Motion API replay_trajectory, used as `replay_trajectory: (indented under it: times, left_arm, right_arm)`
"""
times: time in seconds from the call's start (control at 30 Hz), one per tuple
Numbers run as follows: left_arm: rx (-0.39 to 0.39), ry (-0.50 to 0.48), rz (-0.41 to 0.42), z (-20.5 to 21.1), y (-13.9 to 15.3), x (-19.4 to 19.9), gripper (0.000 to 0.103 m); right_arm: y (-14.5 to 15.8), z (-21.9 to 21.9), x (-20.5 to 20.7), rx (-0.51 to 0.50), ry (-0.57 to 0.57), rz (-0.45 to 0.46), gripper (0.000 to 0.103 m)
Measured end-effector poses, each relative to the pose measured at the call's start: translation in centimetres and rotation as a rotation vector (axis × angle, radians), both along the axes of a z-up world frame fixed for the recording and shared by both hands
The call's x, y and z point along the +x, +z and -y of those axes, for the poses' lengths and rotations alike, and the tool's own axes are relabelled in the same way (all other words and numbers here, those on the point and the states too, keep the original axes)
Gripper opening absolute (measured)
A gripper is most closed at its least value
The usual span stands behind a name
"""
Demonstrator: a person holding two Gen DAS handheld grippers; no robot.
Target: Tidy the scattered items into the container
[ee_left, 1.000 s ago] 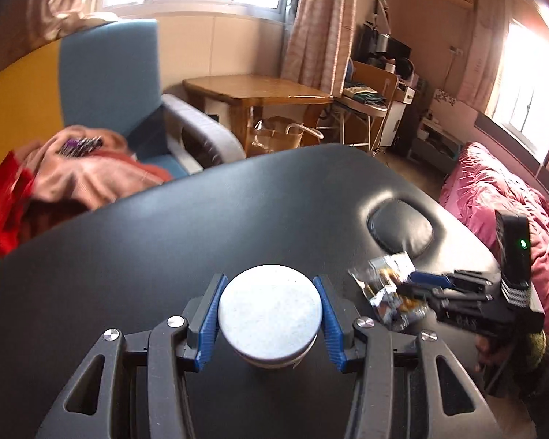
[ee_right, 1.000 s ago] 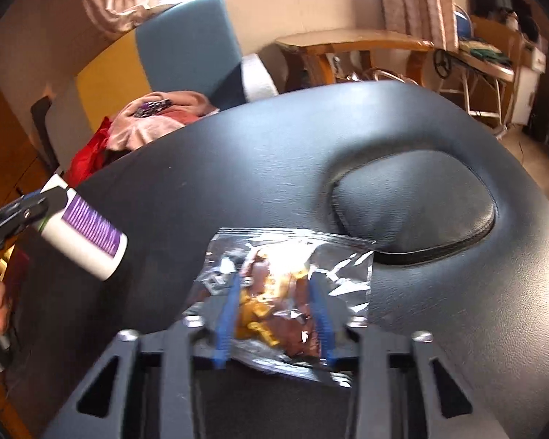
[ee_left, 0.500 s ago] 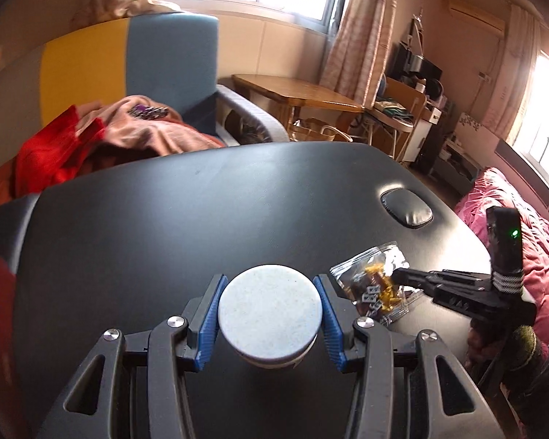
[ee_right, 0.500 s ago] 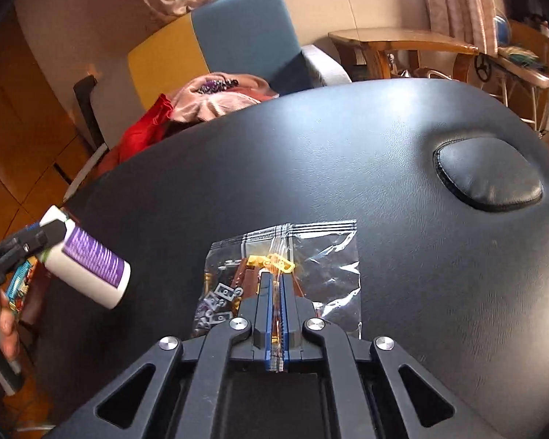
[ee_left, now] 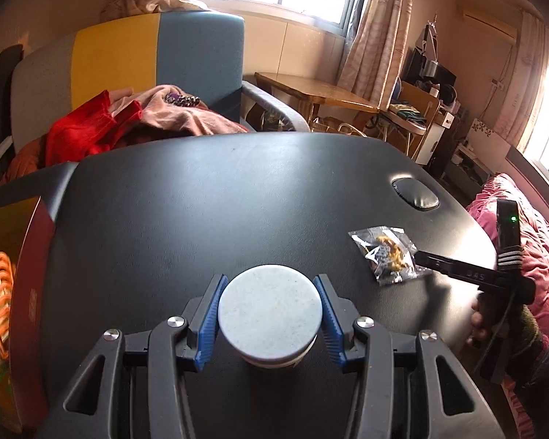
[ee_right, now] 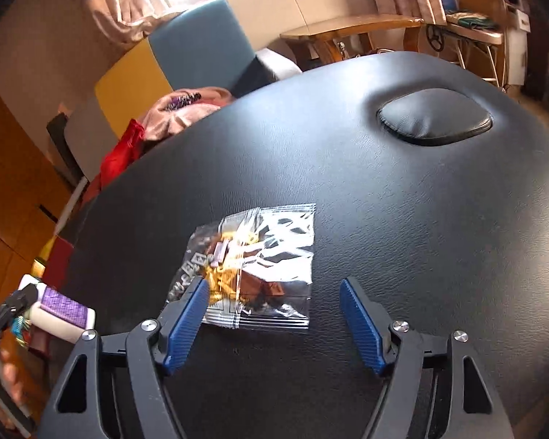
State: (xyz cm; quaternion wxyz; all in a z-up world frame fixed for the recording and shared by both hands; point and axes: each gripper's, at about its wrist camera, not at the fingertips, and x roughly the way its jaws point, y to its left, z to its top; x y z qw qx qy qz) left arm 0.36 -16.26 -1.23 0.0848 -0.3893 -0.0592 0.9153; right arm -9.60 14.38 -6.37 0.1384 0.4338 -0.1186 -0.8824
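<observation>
My left gripper [ee_left: 269, 281] is shut on a white bottle [ee_left: 269, 314] with a round pale cap, held above the black padded table [ee_left: 201, 212]. The right wrist view shows the bottle's purple label [ee_right: 60, 312] at the far left. An open box [ee_left: 33, 256] with a dark red wall and orange items inside stands at the table's left edge, close beside the bottle. A clear bag of small yellow and brown parts [ee_right: 252, 267] lies flat on the table. My right gripper [ee_right: 273, 281] is over its near edge, jaws opening, and the blue pads do not press on it.
An oval padded insert [ee_left: 415, 197] sits in the table at the far right. Behind the table stands a blue and yellow armchair [ee_left: 157, 62] heaped with red and pink clothes. Pink bedding [ee_left: 530, 256] borders the table's right edge. A hand [ee_left: 494, 314] grips the right tool.
The right jaws, pinched together on the bag half a second ago, now stand wide apart with the bag lying on the table. My left gripper carried the bottle leftward, and the box came into view.
</observation>
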Motion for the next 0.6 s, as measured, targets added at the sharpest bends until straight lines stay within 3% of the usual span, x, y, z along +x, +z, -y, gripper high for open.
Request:
replay_trajectory:
  times: [0.13,0.23,0.37,0.43,0.47,0.5,0.6]
  left_arm:
    - [0.001,0.006,0.003,0.2,-0.2,0.5,0.049]
    - [0.001,0.010,0.003,0.2,-0.3,0.7,0.049]
    - [0.003,0.017,0.006,0.3,-0.3,0.7,0.049]
    - [0.002,0.023,0.008,0.2,-0.3,0.7,0.049]
    - [0.000,0.025,0.009,0.2,-0.3,0.7,0.049]
    - [-0.001,0.029,0.009,0.1,-0.3,0.6,0.049]
    - [-0.012,0.040,0.014,-0.2,-0.4,0.3,0.049]
  right_arm:
    - [-0.3,2.3,-0.5,0.089,0.001,-0.026,0.085]
    - [-0.4,3.6,-0.8,0.169,0.016,-0.039,0.082]
    - [-0.2,4.1,-1.4,0.192,0.028,-0.044,0.052]
    - [-0.2,4.0,-1.6,0.179,0.041,-0.044,0.047]
    - [-0.2,4.1,-1.7,0.178,0.062,-0.047,0.023]
    - [-0.1,4.1,-1.7,0.179,0.082,-0.050,0.018]
    - [-0.1,4.1,-1.7,0.164,0.119,-0.058,0.017]
